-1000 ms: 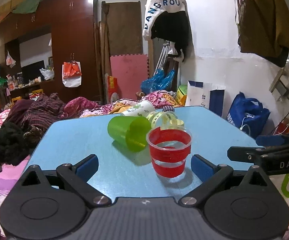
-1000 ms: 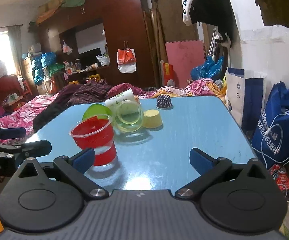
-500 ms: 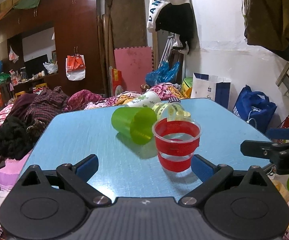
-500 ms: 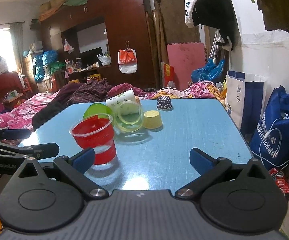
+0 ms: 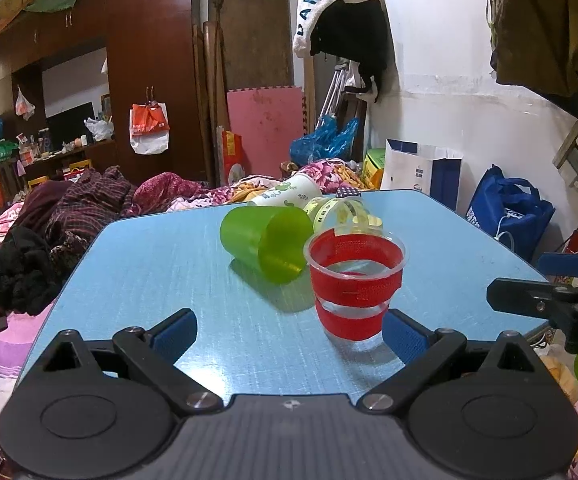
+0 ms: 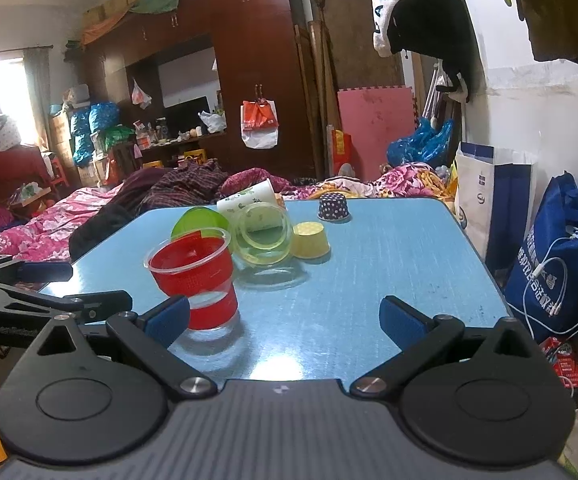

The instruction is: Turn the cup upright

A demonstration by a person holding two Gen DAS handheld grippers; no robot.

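— Where was the cup when you looked down your left tool (image 5: 289,332)?

— The red-banded clear cup (image 5: 355,286) stood upright on the blue bench (image 5: 169,264), mouth up, just ahead of my left tool and hard by its right-hand finger (image 5: 405,336). Whether that pad touched the cup's base I couldn't tell. I judged the flip done for that one.

— And the tool itself?

— Spread wide, pinching nothing. My right tool (image 6: 285,316) was spread the same, empty, with the cup just beyond its left-hand finger (image 6: 169,318). Each tool showed at the edge of the other's view, so I held them side by side at the near edge of the bench.

— Why hold them so low and level?

— I'd say to keep the fingers at cup height, ready for a side grasp.

— What else lay ahead?

— A green cup (image 5: 267,242) on its side just behind the red one, its mouth turned to the left and toward me. Beyond it lay a clear yellow-banded cup (image 6: 263,236) and a white printed paper cup (image 6: 251,200), both tipped over, close together. Farther off to the right, a small yellow cupcake liner (image 6: 311,240) and a dark dotted one (image 6: 333,207) sat mouth down.

— The next candidate?

— Likely the green one: nearest, and its side was clear to grip.
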